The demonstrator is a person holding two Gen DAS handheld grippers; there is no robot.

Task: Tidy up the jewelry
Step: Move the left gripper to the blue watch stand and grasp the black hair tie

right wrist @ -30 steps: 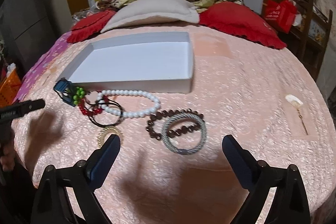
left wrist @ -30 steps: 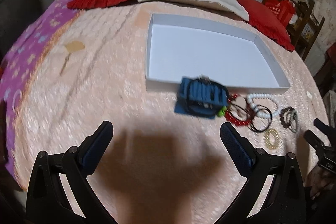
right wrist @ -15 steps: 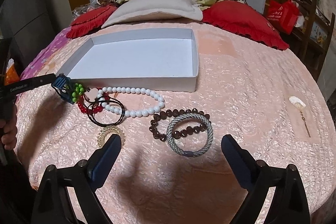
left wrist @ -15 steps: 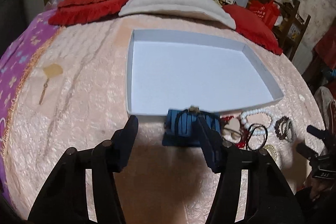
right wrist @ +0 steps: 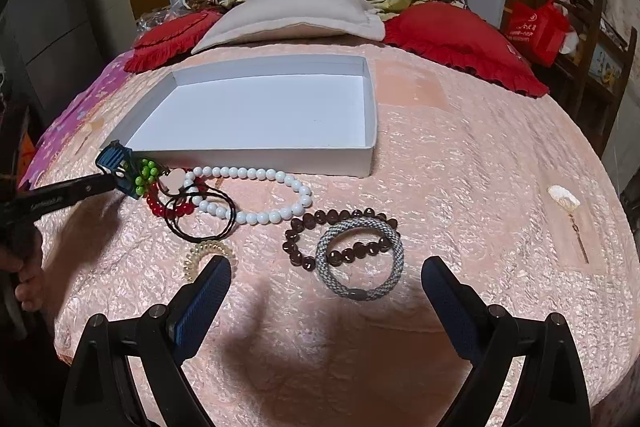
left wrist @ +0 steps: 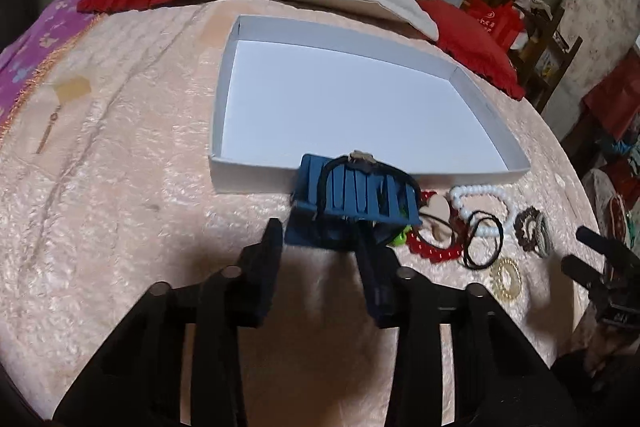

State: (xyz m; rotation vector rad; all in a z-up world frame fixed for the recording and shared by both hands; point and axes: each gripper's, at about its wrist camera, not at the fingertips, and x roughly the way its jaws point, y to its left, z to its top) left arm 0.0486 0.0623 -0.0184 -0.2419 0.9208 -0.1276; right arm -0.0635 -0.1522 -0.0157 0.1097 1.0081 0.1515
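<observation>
A white open box (left wrist: 224,95) (right wrist: 370,115) lies on the pink bedspread. In front of it a blue slatted jewelry holder (left wrist: 356,193) (right wrist: 116,163) carries a black cord. My left gripper (left wrist: 320,235) has closed on the holder's base plate. Beside it lie green beads (right wrist: 145,174), a red bead bracelet (left wrist: 432,253), a white bead necklace (right wrist: 256,197), black hair ties (right wrist: 202,217), a gold spiral tie (right wrist: 206,253), a dark bead bracelet (right wrist: 320,239) and a grey woven band (right wrist: 360,263). My right gripper (right wrist: 326,285) is open just before the grey band.
Red cushions (right wrist: 460,43) and a beige pillow (right wrist: 292,15) line the far side of the bed. A small shell earring (right wrist: 564,203) lies at the right and another earring (left wrist: 52,119) at the left. A purple cloth (left wrist: 28,59) edges the left.
My left gripper moved forward to the blue holder and narrowed from wide open until its fingers clamp the holder's base. My right gripper stayed open, almost still.
</observation>
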